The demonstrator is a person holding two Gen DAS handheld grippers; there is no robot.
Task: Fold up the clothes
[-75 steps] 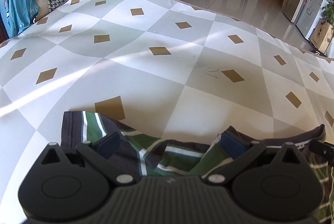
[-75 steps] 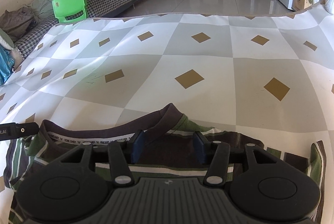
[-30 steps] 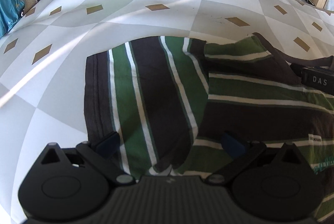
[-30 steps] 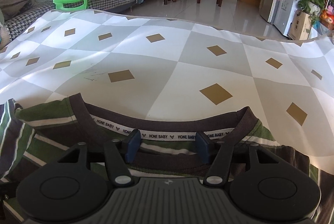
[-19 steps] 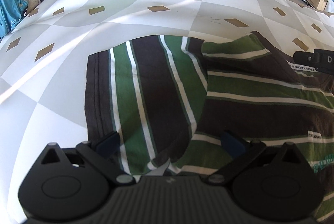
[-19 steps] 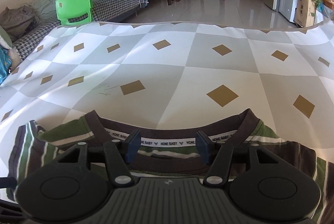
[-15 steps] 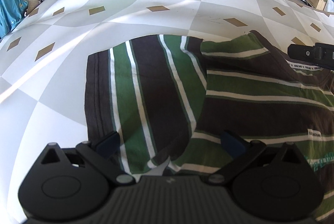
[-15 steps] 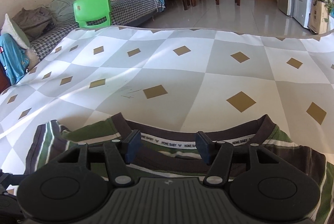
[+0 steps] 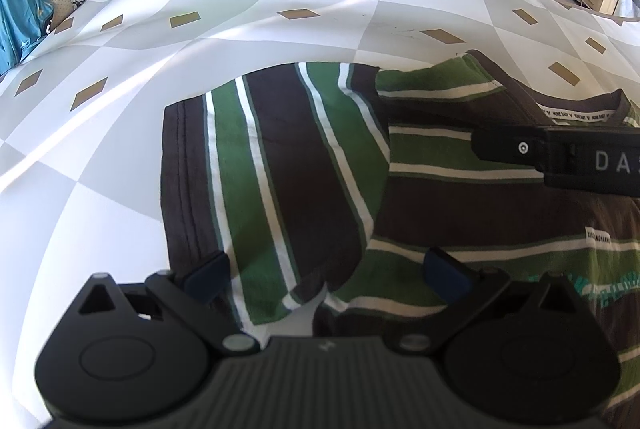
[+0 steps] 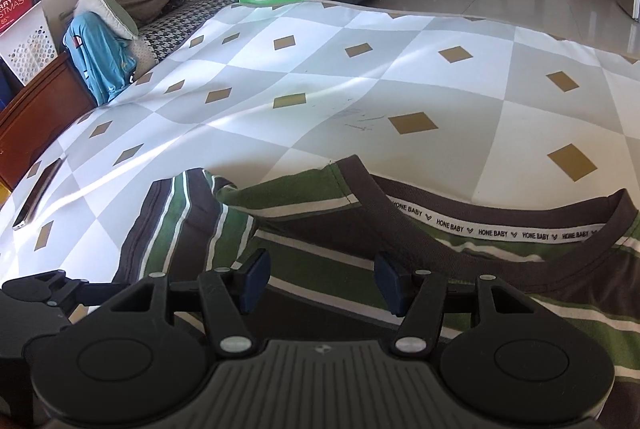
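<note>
1 striped shirt (image 9: 304, 165) (flat), 2 tongs, left tongs (image 9: 326, 269), right tongs (image 10: 320, 279)

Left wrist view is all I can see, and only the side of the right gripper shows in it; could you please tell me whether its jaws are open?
Observer: Yes, the right gripper stands open, its blue pads apart and nothing clamped between them.
Operator: Thank you. Where over the green, brown and white striped T-shirt is it?
Observer: Just below the brown ribbed collar, whose white inner tape reads HONE BABY.
Operator: Is anything else lying on the grey and white checked tablecloth?
Observer: A slim dark phone lies near its left edge in the right wrist view, apart from the shirt.
</note>
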